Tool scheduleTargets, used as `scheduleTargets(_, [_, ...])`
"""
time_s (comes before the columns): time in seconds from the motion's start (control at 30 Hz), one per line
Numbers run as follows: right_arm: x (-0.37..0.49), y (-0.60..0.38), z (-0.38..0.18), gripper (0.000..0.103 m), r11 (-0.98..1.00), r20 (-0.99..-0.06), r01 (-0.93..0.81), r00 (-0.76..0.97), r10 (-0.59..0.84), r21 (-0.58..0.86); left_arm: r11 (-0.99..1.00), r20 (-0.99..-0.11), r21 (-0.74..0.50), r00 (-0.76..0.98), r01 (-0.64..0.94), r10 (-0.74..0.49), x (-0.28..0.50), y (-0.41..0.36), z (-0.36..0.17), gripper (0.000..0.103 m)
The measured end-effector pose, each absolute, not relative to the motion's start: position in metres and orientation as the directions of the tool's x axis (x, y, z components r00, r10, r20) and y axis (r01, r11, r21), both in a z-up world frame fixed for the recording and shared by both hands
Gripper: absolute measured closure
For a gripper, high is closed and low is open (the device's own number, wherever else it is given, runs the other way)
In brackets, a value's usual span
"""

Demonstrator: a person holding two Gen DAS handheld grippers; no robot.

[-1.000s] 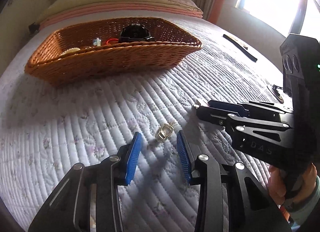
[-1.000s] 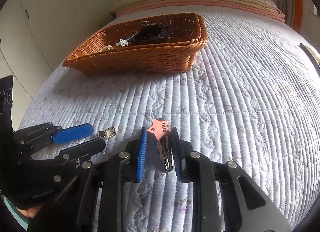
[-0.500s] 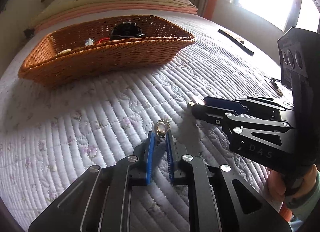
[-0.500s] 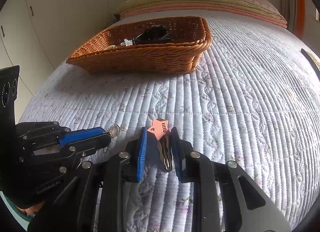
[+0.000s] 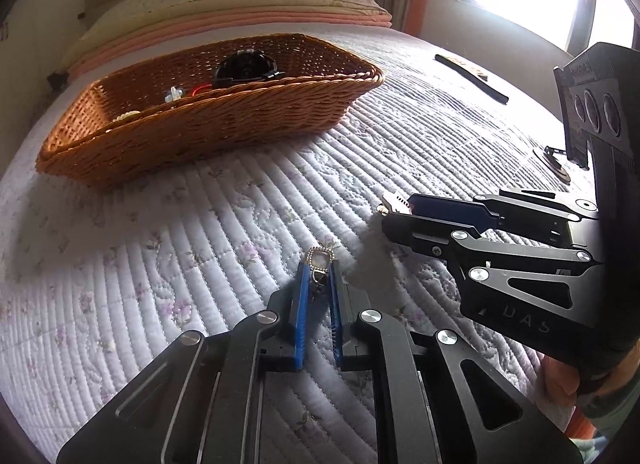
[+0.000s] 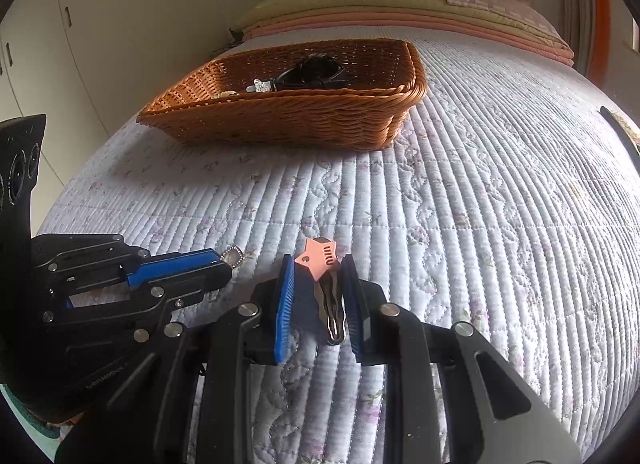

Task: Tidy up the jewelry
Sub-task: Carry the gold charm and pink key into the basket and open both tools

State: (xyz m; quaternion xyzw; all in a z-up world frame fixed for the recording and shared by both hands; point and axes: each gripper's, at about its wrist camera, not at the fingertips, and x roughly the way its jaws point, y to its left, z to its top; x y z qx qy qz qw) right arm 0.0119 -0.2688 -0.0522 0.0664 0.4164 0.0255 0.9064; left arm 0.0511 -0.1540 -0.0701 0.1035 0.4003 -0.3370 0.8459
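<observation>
Each claw was clamped on its piece — left claw (image 5: 318, 278) on a jewelled square earring (image 5: 319, 262), right claw (image 6: 319, 284) on a pink star hair clip (image 6: 320, 258) — ready to carry to the far wicker basket (image 6: 280, 120).

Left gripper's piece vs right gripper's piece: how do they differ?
The square pendant is a small pale stone in a studded metal frame; the star hair clip is a flat pink star on a long metal clip. The left gripper has its jaws nearly together on the pendant; the right gripper stands wider around the clip. Both are pinched low over the quilt, outside the wicker basket.
</observation>
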Motion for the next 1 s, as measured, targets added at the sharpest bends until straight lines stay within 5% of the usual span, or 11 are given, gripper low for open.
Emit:
scheduleTargets(0.57, [0.009, -0.276, 0.005, 0.082, 0.984, -0.635, -0.003, 0.764, 0.119, 0.18, 0.756, -0.516, -0.097, 0.617, 0.647, -0.594, 0.046, -0.116, 0.027, 0.095])
scheduleTargets(0.83, [0.077, -0.264, 0.059, 0.082, 0.996, -0.562, -0.051, 0.823, 0.085, 0.076, 0.79, -0.445, -0.125, 0.678, 0.6, -0.585, 0.112, -0.109, 0.064, 0.095])
scheduleTargets(1.0, [0.141, -0.27, 0.063, 0.082, 0.986, -0.585, -0.07, 0.798, 0.146, 0.15, 0.834, -0.451, -0.16, 0.713, 0.528, -0.538, 0.164, -0.103, 0.054, 0.095])
